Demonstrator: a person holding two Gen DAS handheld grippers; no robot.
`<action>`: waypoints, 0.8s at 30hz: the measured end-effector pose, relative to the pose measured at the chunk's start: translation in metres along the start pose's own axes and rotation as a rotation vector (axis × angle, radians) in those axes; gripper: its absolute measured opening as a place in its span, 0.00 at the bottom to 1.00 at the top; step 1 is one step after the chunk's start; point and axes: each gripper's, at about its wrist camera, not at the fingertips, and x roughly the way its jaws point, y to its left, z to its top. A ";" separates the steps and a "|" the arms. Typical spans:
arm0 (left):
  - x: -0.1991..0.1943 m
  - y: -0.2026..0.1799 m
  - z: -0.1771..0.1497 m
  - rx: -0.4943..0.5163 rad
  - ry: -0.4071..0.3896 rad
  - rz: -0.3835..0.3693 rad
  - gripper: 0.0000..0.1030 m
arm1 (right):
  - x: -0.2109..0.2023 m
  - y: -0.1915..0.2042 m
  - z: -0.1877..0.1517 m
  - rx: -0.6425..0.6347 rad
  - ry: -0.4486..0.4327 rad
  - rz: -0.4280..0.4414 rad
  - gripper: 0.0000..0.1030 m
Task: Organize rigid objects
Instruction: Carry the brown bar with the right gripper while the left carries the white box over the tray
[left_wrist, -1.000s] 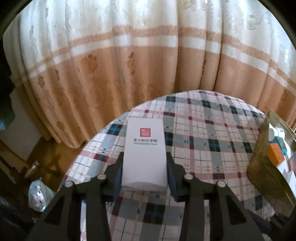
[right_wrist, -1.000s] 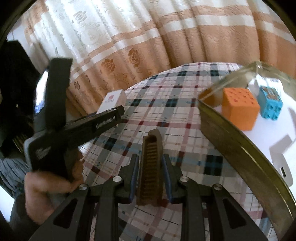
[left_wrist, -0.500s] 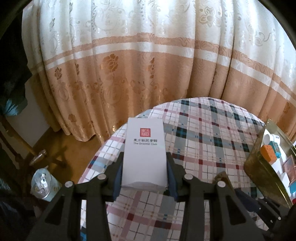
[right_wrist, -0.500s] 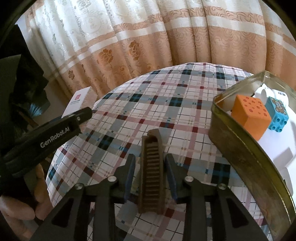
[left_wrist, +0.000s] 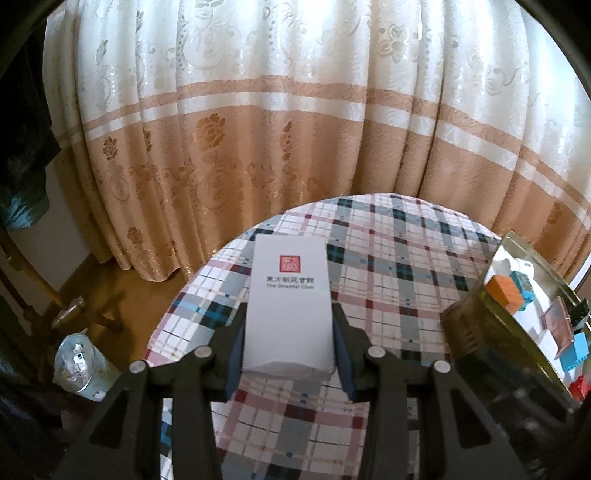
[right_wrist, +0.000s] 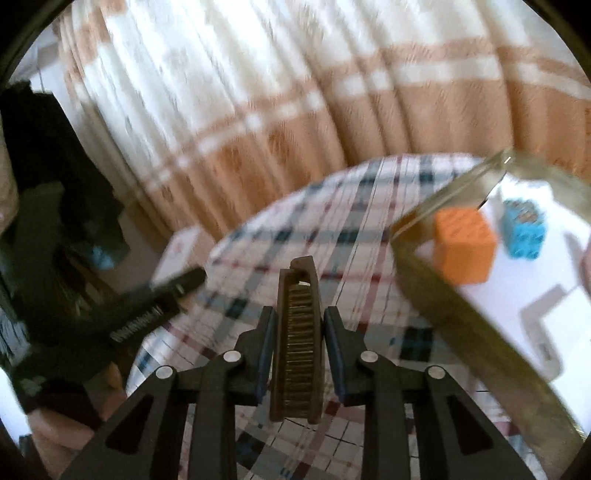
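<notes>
We see the left gripper (left_wrist: 289, 343) clamped on a white box (left_wrist: 289, 306), its near end hidden between the fingers. Right gripper (right_wrist: 297, 350) pinches a brown comb (right_wrist: 298, 347); view blurred. Tin tray (right_wrist: 461, 317) to its right, cut off, holds an orange cube (right_wrist: 463, 251).

we count one white box (left_wrist: 290, 306), one brown comb (right_wrist: 297, 341), one orange cube (right_wrist: 463, 249), one blue toy block (right_wrist: 524, 232), one metal tin (right_wrist: 461, 314), one plaid-covered round table (left_wrist: 388, 266) and two grippers, left gripper (left_wrist: 288, 332) and right gripper (right_wrist: 297, 332).
</notes>
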 end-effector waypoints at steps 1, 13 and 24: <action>-0.002 -0.003 -0.001 0.005 -0.005 -0.007 0.40 | -0.005 -0.001 0.002 0.002 -0.022 -0.001 0.28; -0.035 -0.038 0.005 0.054 -0.095 -0.135 0.40 | -0.074 -0.023 0.012 0.079 -0.220 -0.086 0.28; -0.046 -0.099 0.003 0.157 -0.103 -0.183 0.40 | -0.120 -0.054 0.012 0.104 -0.340 -0.251 0.28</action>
